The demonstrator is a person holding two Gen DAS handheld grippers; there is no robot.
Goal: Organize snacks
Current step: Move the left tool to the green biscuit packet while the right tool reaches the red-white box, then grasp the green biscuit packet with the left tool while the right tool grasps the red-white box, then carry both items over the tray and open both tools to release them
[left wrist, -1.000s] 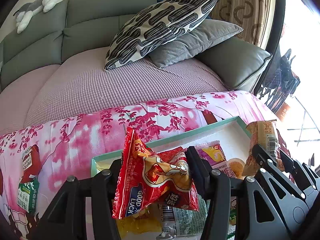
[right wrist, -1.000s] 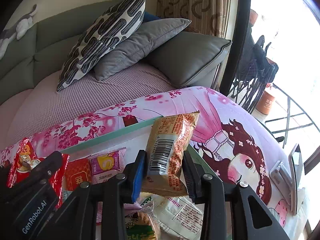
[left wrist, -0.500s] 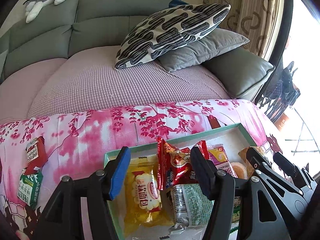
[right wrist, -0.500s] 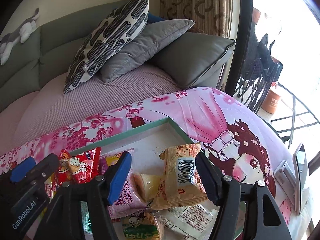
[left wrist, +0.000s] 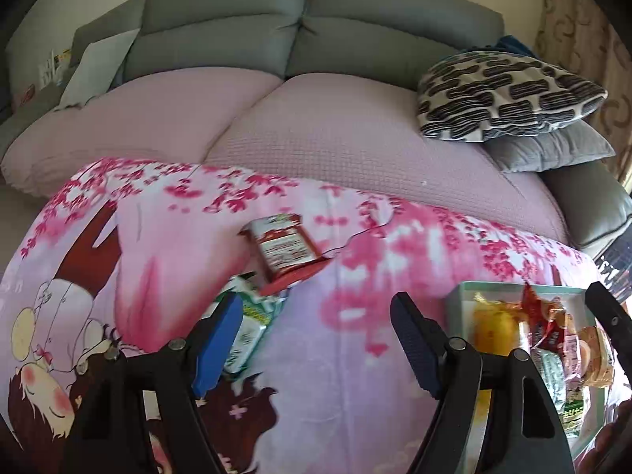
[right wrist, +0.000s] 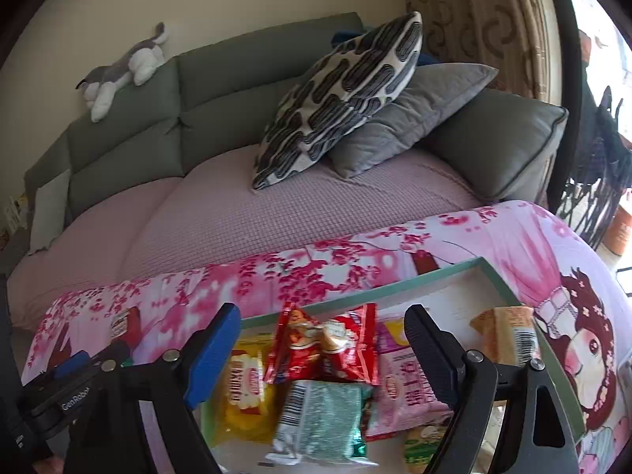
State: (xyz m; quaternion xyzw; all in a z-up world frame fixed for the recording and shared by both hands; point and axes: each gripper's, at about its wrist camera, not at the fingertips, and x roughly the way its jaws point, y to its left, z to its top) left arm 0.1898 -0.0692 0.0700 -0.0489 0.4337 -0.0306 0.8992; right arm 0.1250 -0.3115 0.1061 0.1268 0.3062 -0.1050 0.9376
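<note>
A teal-rimmed white tray [right wrist: 403, 282] lies on the pink cloth and holds several snack packs: a red pack [right wrist: 322, 345], a yellow pack [right wrist: 247, 389], a green pack [right wrist: 320, 414], a pink pack [right wrist: 399, 379] and a tan pack [right wrist: 507, 339]. My right gripper [right wrist: 322, 359] is open and empty above the tray. My left gripper [left wrist: 316, 341] is open and empty over the cloth, left of the tray [left wrist: 458, 296]. A red-and-white pack [left wrist: 284, 247] and a green-and-white pack [left wrist: 247, 326] lie loose on the cloth just ahead of it.
A grey sofa [left wrist: 300, 43] with a mauve cover stands behind the table. A patterned pillow [right wrist: 339, 94] and a grey pillow [right wrist: 410, 114] sit at its right end. A plush toy [right wrist: 122, 67] lies on the backrest. The left gripper's body [right wrist: 71, 387] shows at the right view's lower left.
Both grippers opened and dropped their packs into the tray. The left gripper then swung left, away from the tray, toward the two loose packs. The right gripper pulled back over the tray.
</note>
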